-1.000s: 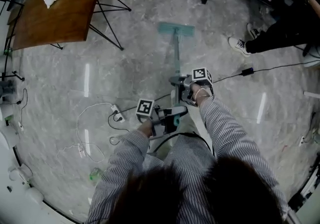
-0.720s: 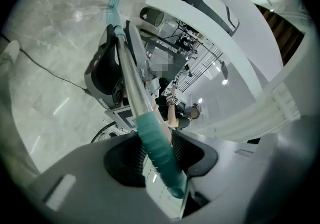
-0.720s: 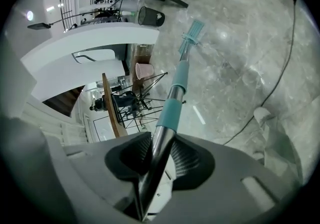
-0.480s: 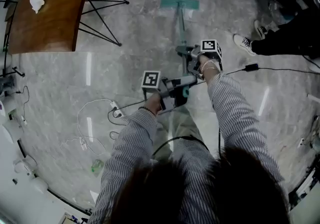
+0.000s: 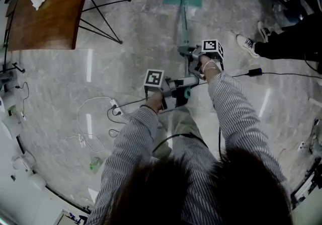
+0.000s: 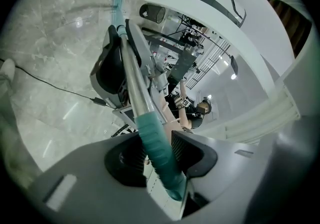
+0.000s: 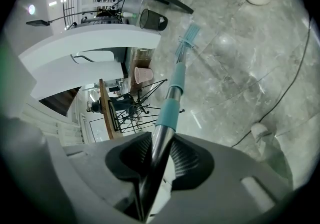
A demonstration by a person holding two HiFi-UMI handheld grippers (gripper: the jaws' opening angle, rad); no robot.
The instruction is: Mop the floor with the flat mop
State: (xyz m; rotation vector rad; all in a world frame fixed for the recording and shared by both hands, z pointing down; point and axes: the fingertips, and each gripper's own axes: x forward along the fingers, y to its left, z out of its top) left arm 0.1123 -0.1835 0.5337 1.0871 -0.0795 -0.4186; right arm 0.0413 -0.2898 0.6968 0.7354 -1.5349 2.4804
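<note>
With left gripper and right gripper clamped on the mop handle, the mop head has been pushed farther out beside the wooden table, so this forward stroke is judged nearly spent.

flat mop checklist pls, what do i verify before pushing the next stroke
1. Left gripper shut on the mop handle, at its teal grip: ok.
2. Right gripper shut on the same handle, on the metal shaft: ok.
3. Mop head lying flat on the floor: looks ok from the head view.
4. Black cable clear of the mop: ok straight ahead, probably not ok for a sweep to the right.
5. Bystander's shoe apart from the mop head: ok.
6. Table legs left of the mop head, apart from it: ok.
</note>
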